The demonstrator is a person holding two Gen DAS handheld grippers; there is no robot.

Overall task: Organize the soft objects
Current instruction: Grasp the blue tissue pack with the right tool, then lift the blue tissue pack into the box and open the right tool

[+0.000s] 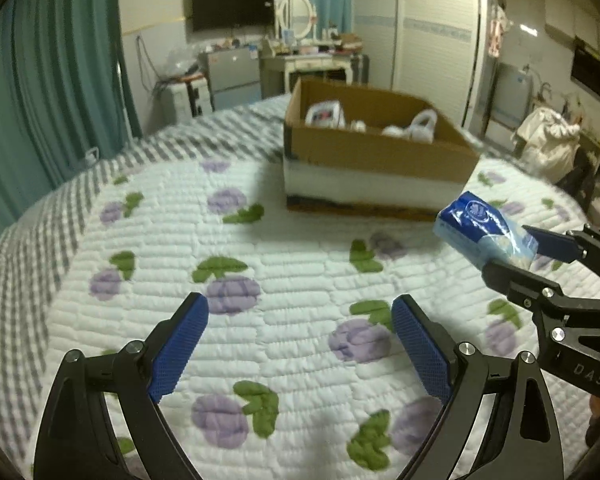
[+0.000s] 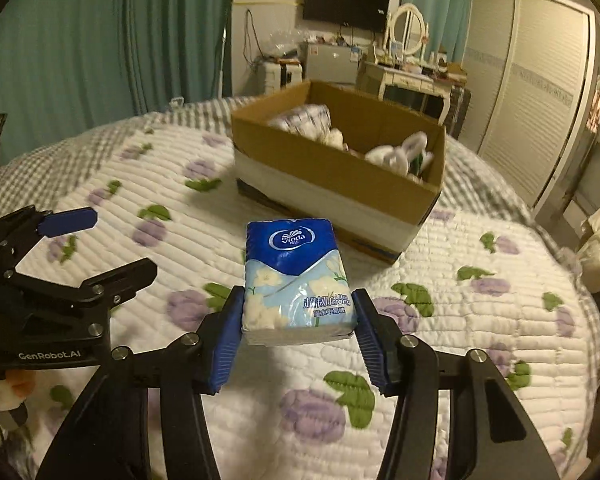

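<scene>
The right gripper (image 2: 298, 334) clamps a tissue pack (image 2: 296, 280) above the bed quilt (image 2: 480, 320), short of the cardboard box (image 2: 340, 184). The left gripper (image 1: 300, 344) is spread, empty. Next move, by judgement: carry over the box rim, release.

left tool (image 1: 300, 344): black frame, blue ribbed pads, silver screws | right tool (image 2: 298, 336): same build | markings: "GenRobot.AI", "DAS"

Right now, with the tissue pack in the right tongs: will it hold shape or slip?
The tissue pack probably squashes rather than cracks: soft plastic wrap. It juts forward unsupported from the right tongs without drooping, so likely light. The glossy film may slide.
</scene>
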